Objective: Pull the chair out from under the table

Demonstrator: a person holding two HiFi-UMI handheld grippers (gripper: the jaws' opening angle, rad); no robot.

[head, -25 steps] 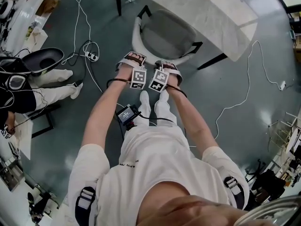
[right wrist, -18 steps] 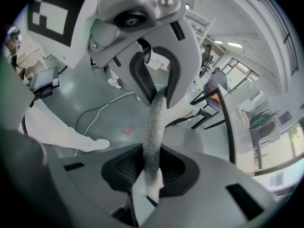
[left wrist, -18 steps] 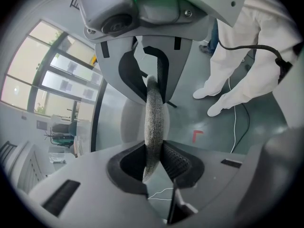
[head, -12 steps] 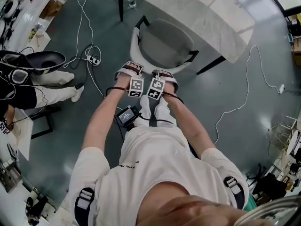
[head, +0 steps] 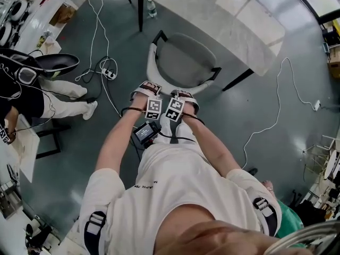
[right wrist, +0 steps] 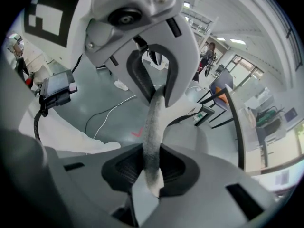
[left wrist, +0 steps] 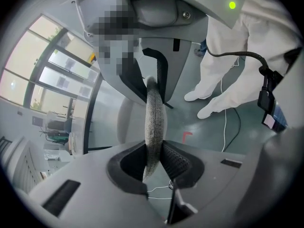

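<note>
Seen from the head view, a person in white stands at the bottom of the frame with both arms stretched toward a grey upholstered chair (head: 183, 61) at upper centre. The chair sits on the dark green floor (head: 260, 126) just beside the near edge of a pale marble-topped table (head: 228, 20) that crosses the upper right. Its open front faces up and to the right, toward the table, and its curved backrest turns down toward the person. The chair's width runs from upper left to lower right, parallel to that table edge. Whether the seat's front lip lies under the tabletop cannot be told.

The left gripper (head: 150, 86) and the right gripper (head: 184, 93) sit side by side on the top rim of the backrest, close together, each marker cube facing the camera. In the left gripper view, the left gripper (left wrist: 153, 161) has its jaws drawn narrow, the ribbed pads pressed on either side of the grey fabric rim. The right gripper view shows the right gripper (right wrist: 151, 167) clamped on the same rim in the same way.

White cables (head: 276, 108) trail over the floor, and a power strip (head: 109, 74) lies left of the chair.
</note>
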